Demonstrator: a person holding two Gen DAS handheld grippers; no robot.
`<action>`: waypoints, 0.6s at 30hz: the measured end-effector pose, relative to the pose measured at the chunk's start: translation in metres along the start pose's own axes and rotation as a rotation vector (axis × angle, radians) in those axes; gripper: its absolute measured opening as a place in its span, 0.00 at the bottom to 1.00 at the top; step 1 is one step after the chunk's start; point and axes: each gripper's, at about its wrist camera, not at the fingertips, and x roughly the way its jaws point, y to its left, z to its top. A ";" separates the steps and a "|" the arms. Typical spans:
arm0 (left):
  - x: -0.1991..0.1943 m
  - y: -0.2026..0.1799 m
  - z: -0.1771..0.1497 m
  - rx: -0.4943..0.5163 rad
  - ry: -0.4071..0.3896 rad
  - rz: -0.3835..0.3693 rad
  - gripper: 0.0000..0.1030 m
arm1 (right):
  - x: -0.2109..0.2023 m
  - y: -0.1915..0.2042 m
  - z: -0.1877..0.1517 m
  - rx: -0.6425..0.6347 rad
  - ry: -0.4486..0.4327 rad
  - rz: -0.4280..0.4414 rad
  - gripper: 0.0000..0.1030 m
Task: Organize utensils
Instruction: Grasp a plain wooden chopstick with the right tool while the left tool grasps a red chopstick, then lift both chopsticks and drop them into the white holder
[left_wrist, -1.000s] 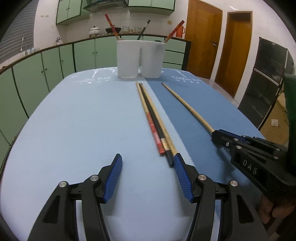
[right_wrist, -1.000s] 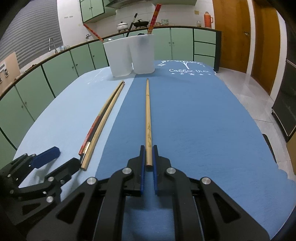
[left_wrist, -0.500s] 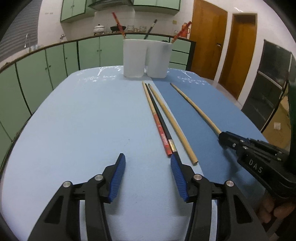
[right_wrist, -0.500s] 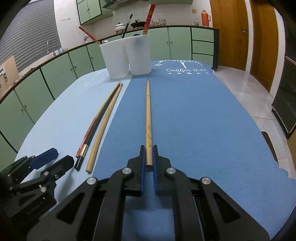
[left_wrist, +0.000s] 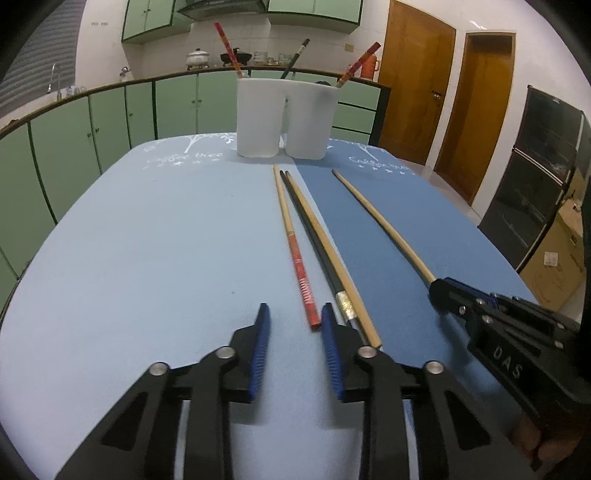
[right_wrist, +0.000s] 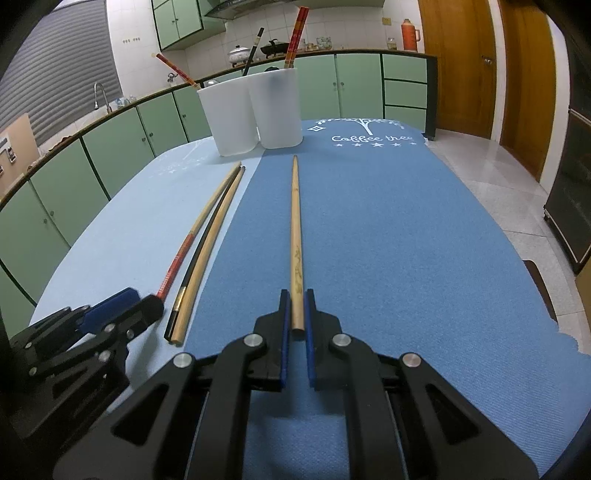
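My right gripper (right_wrist: 295, 301) is shut on the near end of a bamboo chopstick (right_wrist: 295, 221), which lies along the dark blue mat toward a white two-part holder (right_wrist: 255, 110). The right gripper also shows in the left wrist view (left_wrist: 437, 286). My left gripper (left_wrist: 293, 317) is open, its right finger beside the near ends of a red-handled chopstick (left_wrist: 301, 273), a black chopstick (left_wrist: 317, 240) and a plain bamboo one (left_wrist: 332, 251) lying together. The holder (left_wrist: 284, 118) holds three chopsticks.
The table carries a light blue mat (left_wrist: 147, 240) on the left and a dark blue mat (right_wrist: 388, 240) on the right. Green cabinets (left_wrist: 110, 118) stand behind, wooden doors (left_wrist: 417, 92) at the right, and a cardboard box (left_wrist: 554, 266) on the floor.
My left gripper has moved left and its jaws have narrowed; the near ends of the three chopsticks now lie at its right finger. The right gripper still grips the bamboo chopstick.
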 end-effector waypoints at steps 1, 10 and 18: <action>0.001 -0.003 0.000 0.005 0.000 0.002 0.22 | 0.000 0.000 0.000 0.001 0.000 0.000 0.06; 0.003 -0.007 0.003 -0.009 -0.005 -0.016 0.07 | -0.002 -0.002 0.001 -0.001 -0.004 -0.001 0.06; -0.039 -0.006 0.028 0.035 -0.118 -0.026 0.05 | -0.021 -0.001 0.017 -0.032 -0.058 0.005 0.06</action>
